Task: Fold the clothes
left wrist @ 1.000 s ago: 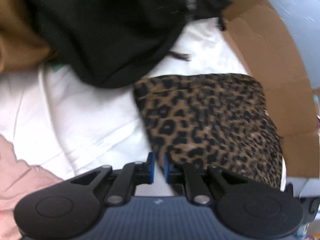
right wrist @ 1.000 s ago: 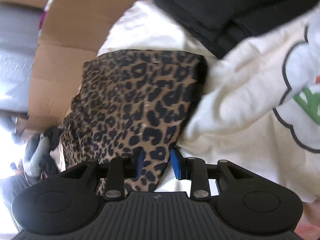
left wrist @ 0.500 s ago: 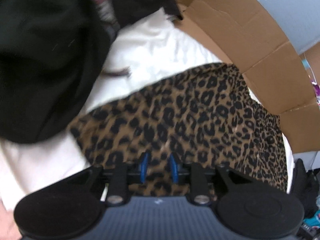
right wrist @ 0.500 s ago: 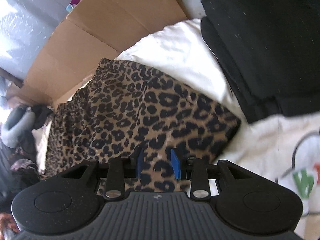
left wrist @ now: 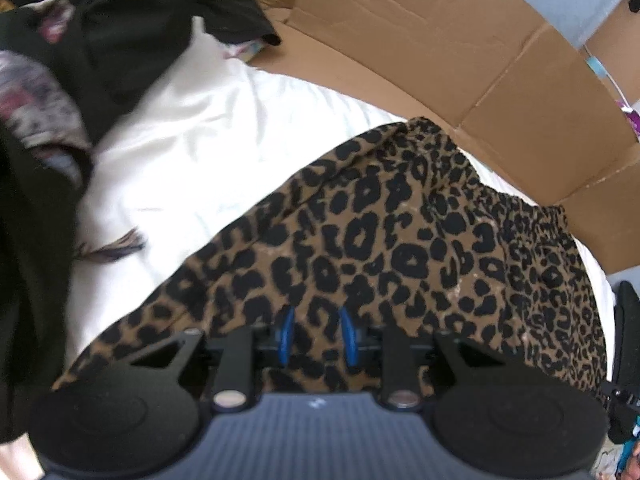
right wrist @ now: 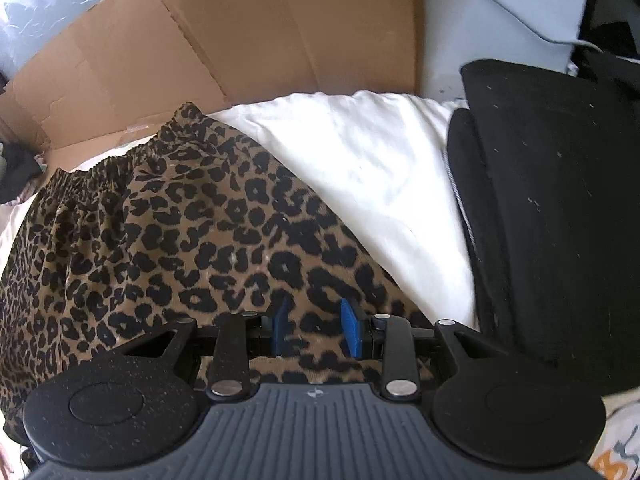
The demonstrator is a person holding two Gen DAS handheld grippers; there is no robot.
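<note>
A leopard-print garment (left wrist: 400, 240) lies folded flat on the white bedding (left wrist: 200, 140), its gathered elastic waistband toward the cardboard. My left gripper (left wrist: 316, 334) hovers over its near part, pointing steeply down, its blue pads apart with only the cloth's surface showing in the gap. In the right wrist view the same leopard garment (right wrist: 160, 248) fills the left half. My right gripper (right wrist: 314, 330) stands over its near right corner, pads apart and pinching nothing that I can see.
A flattened cardboard box (left wrist: 440, 60) (right wrist: 240, 32) walls the far side. Loose black clothes (left wrist: 32, 240) are heaped on the left. A folded black stack (right wrist: 540, 200) sits on the white bedding (right wrist: 360, 168). A printed white top (right wrist: 616, 452) peeks in the corner.
Both grippers swept across and rolled, so the leopard garment now sits centred under each. The left pads went from nearly closed to apart. The right pads kept their gap.
</note>
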